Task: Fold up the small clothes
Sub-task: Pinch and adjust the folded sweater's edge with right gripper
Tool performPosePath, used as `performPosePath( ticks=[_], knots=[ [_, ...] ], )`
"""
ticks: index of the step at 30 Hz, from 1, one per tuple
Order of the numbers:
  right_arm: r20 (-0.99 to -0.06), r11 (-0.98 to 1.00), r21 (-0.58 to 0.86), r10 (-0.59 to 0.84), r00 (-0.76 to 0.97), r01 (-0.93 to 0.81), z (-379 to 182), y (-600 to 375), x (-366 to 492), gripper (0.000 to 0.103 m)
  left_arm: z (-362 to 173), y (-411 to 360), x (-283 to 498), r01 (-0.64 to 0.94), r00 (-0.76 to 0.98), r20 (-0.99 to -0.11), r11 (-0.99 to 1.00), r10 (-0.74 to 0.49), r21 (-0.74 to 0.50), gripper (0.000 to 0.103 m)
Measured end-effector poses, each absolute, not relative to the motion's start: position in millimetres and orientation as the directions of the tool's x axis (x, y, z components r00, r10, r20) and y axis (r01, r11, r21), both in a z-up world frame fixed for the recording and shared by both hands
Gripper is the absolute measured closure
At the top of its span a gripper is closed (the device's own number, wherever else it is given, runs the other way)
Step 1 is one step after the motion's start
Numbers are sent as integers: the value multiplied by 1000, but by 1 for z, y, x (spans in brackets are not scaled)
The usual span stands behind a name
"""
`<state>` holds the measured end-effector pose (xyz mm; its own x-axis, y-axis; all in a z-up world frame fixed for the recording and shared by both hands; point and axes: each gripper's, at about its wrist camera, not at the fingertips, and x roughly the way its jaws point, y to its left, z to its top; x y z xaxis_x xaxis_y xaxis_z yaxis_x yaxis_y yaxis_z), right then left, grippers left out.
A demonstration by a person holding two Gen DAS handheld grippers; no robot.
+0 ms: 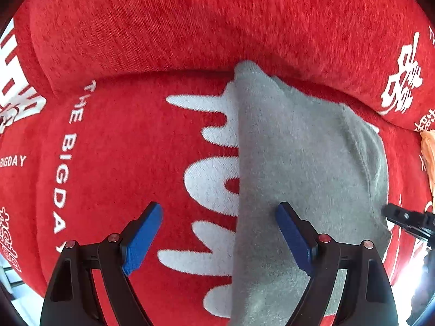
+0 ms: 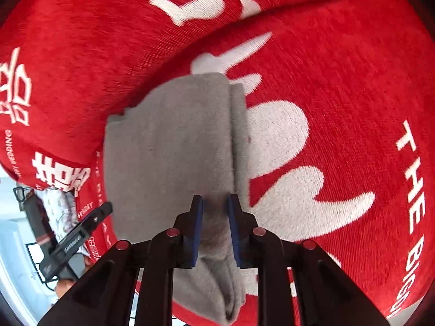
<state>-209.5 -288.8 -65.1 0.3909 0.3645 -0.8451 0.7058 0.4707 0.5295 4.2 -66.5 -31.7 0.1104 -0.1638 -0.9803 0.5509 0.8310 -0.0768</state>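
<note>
A small grey fleece garment (image 1: 299, 163) lies folded lengthwise on a red sofa cover (image 1: 114, 163) printed with white lettering. My left gripper (image 1: 218, 209) hangs open just above it, one blue pad over the red cover and the other over the grey cloth, with the garment's straight left edge running between them. In the right wrist view my right gripper (image 2: 214, 199) has its pads close together at the near end of the grey garment (image 2: 168, 141), with a bunched ridge of the cloth filling the gap. The right gripper's black finger (image 1: 407, 221) shows at the garment's right edge.
The sofa's red back cushion (image 1: 190, 27) rises right behind the garment. An orange cloth (image 1: 429, 157) lies at the far right. Past the seat edge are a patterned fabric (image 2: 59, 212) and a pale floor (image 2: 13, 244). The left gripper's black finger (image 2: 87, 225) is there too.
</note>
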Motion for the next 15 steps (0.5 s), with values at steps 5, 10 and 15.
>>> performPosePath(
  ticks=[5, 10, 15],
  knots=[
    [-792, 379, 598, 415, 448, 706, -67, -290, -228, 79, -33, -64, -3, 556, 106, -981, 828, -161, -76, 16],
    [-838, 500, 544, 359, 410, 674, -54, -282, -218, 95, -38, -66, 1, 554, 101, -983, 830, -152, -71, 16],
    [-873, 544, 487, 334, 356, 683, -65, -278, -219, 94, -38, -69, -3, 558, 105, -983, 827, -147, -64, 16]
  ],
)
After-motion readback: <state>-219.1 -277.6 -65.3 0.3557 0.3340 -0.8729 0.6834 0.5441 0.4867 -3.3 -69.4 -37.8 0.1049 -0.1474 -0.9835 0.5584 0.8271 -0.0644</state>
